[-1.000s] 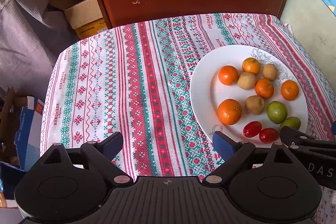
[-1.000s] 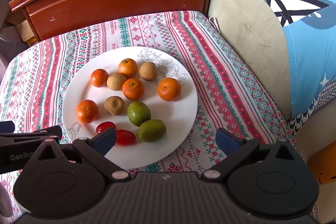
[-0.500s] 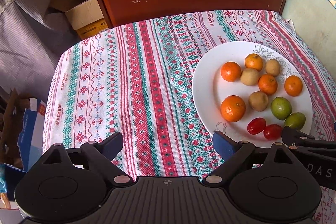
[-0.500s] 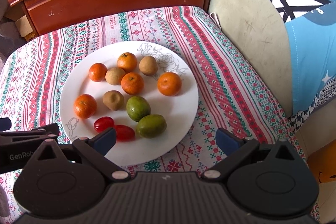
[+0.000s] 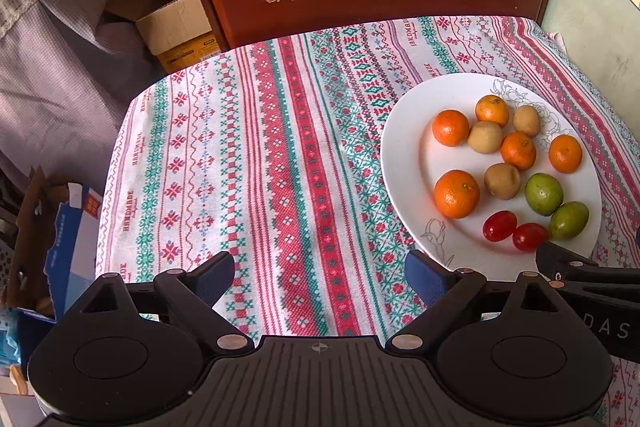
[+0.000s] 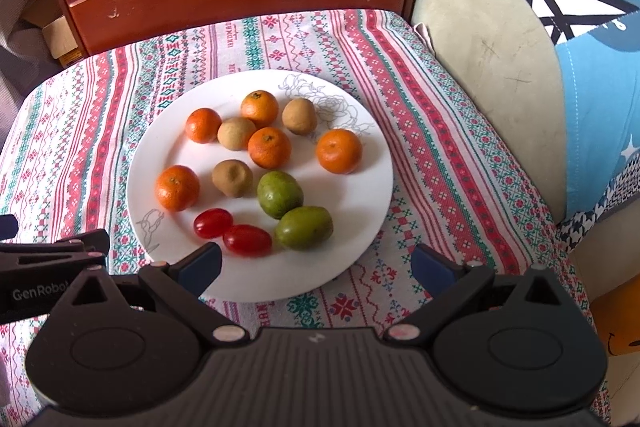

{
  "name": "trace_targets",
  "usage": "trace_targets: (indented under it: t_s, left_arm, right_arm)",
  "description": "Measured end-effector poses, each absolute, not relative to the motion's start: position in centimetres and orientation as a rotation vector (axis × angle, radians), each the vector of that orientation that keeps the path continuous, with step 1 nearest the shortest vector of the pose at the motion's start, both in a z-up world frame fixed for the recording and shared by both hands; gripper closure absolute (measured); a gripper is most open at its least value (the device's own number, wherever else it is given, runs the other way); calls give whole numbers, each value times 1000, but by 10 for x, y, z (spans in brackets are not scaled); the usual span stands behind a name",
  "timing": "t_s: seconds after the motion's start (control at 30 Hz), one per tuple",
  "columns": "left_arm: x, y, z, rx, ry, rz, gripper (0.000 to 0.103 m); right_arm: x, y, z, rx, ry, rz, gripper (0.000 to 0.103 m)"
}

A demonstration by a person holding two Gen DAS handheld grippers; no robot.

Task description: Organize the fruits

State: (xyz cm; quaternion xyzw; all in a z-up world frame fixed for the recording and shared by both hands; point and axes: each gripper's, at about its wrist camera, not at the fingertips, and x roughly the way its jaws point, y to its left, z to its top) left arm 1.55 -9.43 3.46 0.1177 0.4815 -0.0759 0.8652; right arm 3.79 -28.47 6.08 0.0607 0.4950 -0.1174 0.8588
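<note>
Grippers poised over a plate of mixed fruit

Left gripper (image 5: 320, 273) hovers fingers apart above the striped cloth (image 5: 260, 163); right gripper (image 6: 316, 263), equally spread, overhangs the plate (image 6: 372, 187). Best to straddle one cherry tomato (image 6: 247, 239) squarely and close gently.

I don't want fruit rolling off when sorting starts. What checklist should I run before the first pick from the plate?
1. Right claw open and empty: ok.
2. Left claw open and empty: ok.
3. All fruit on the white plate, none on the tablecloth: ok.
4. Nearest cherry tomato has free space in front of it: ok, though it touches the other cherry tomato.
5. Left claw clear of the plate: ok, it hovers over cloth.
6. Destination for sorted fruit visible: cannot tell, no second dish in view.
</note>
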Motion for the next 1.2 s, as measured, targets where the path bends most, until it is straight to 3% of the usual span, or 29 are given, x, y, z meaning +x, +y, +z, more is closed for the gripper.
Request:
trace_targets:
  t_s: [0.4, 0.8, 1.2]
  left_arm:
    - [6, -65, 50, 222, 982, -148, 10]
    - [8, -19, 57, 160, 964, -77, 9]
    - [8, -12, 51, 142, 969, -79, 9]
  right_arm:
    - [21, -259, 65, 87, 1037, -150, 3]
    - [-25, -204, 68, 68, 952, 259, 3]
    - [-47, -170, 30, -64, 846, 367, 3]
